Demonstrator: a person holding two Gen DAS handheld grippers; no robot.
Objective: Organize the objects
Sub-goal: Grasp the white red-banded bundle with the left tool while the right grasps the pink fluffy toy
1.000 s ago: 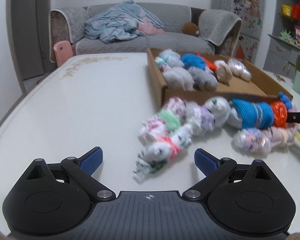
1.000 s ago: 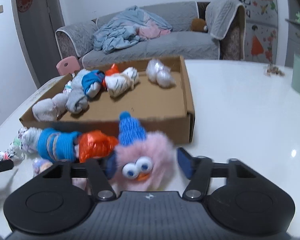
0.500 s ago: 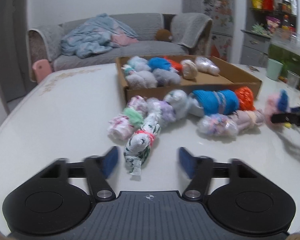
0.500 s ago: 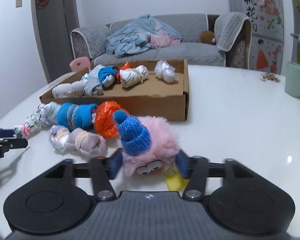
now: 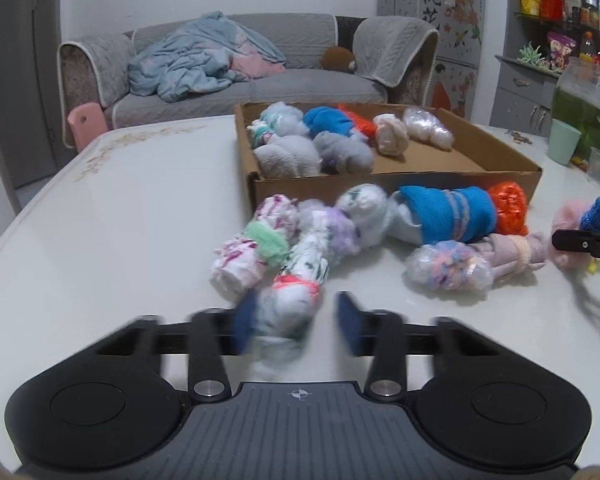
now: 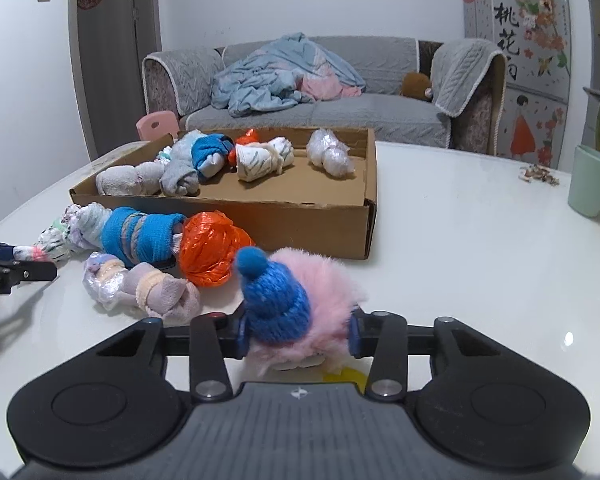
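White and glossy, the table [image 5: 112, 216] fills the foreground of both wrist views, with a grey sofa [image 5: 284, 84] against the far wall. Nearest in the left wrist view, the left gripper [image 5: 296, 322] has just been closing, and its blurred blue pads now sit against either side of a white sock roll with a pink band [image 5: 294, 300], so the jaws are clamped on that roll. Nearest in the right wrist view, the right gripper [image 6: 296, 334] has likewise just been closing and now grasps a fluffy pink toy [image 6: 320, 300] wearing a blue knitted hat [image 6: 274, 296], the pads pressed into its fur at both sides. Just beyond the grippers lies a loose heap of bundles on the table: a floral roll with a green band [image 5: 252, 248], a pale lilac bundle [image 5: 336, 228], a white sock wrapped in blue [image 5: 444, 214], a crumpled orange bundle [image 6: 210, 250] touching the blue one, and a plastic-wrapped pastel roll [image 5: 448, 270] beside a lilac sock roll [image 6: 160, 288]. Behind the heap, touching its far side, stands a shallow cardboard box [image 6: 300, 220] holding several more rolled socks along its left and back parts. Farther right on the table is a pale green cup [image 6: 590, 186]. On the sofa lies a rumpled blue blanket [image 6: 276, 76].
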